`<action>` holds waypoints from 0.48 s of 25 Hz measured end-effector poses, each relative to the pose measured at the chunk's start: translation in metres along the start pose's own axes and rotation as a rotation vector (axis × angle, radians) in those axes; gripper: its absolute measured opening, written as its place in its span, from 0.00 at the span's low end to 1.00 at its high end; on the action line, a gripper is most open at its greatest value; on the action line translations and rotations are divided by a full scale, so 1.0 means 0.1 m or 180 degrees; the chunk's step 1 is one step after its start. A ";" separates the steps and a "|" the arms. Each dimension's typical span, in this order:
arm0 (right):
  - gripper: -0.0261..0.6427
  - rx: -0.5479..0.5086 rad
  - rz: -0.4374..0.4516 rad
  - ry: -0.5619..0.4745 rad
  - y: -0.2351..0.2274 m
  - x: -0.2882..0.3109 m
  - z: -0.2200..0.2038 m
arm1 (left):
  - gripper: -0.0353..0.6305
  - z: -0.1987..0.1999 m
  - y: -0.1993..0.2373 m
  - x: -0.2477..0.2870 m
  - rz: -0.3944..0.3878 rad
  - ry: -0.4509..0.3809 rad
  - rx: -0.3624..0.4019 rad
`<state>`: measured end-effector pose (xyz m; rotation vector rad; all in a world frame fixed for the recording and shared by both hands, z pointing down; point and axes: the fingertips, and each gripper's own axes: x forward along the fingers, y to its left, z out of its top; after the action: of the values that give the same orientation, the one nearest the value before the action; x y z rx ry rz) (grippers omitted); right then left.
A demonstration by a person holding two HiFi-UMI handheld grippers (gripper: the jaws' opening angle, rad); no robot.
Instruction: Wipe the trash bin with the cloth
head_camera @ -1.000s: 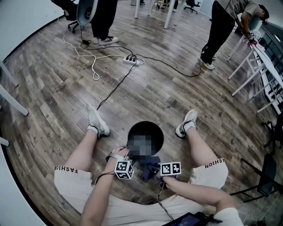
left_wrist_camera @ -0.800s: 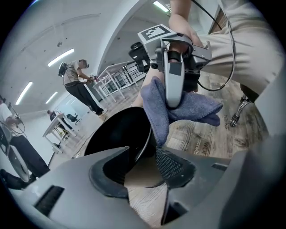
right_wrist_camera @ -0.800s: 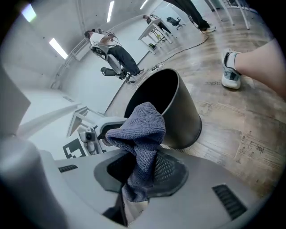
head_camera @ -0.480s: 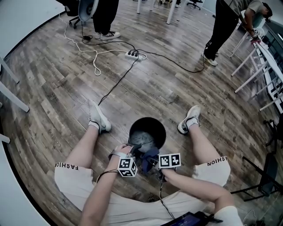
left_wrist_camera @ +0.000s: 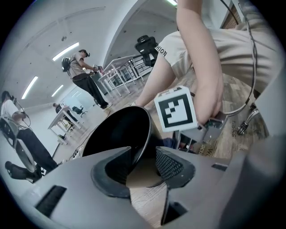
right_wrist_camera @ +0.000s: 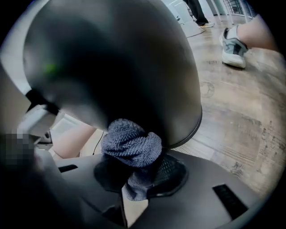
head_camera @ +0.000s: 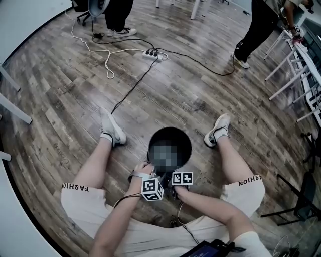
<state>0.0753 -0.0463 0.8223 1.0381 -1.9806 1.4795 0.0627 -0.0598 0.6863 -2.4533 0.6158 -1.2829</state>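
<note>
Right gripper [right_wrist_camera: 138, 179] view: bin [right_wrist_camera: 116, 67] fills the frame, too close and blurred, its top cut by the edge. Cloth [right_wrist_camera: 131, 144] tail drops out of sight between my jaws; mosaic patch at left. Left gripper [left_wrist_camera: 143, 169] view: my jaws hide the bin's near rim. Head view: mosaic over the bin mouth, can't see inside. The cubes [head_camera: 152, 189] cover both sets of jaws and the cloth. Two people [head_camera: 116, 15] are cropped at the top edge, and a dark device [head_camera: 210, 249] at the bottom.

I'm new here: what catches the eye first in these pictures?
A person sits on the wooden floor with a black trash bin between their legs. The left gripper clamps its rim, while the right gripper presses a bunched blue-grey cloth against its outer wall.
</note>
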 end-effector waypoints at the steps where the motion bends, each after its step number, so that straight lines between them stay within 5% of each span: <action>1: 0.17 0.0037 -0.0034 -0.0009 -0.07 0.08 -0.03 | 0.31 0.02 0.00 0.01 0.0020 0.0011 -0.0024; 12: 0.17 0.0693 -0.0291 -0.0187 -0.66 0.43 -0.20 | 0.31 0.07 0.01 0.05 0.0124 -0.0047 -0.0029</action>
<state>0.0993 -0.0498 0.9001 1.2585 -1.8139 1.6590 0.0710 -0.0626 0.6856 -2.4436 0.6637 -1.2488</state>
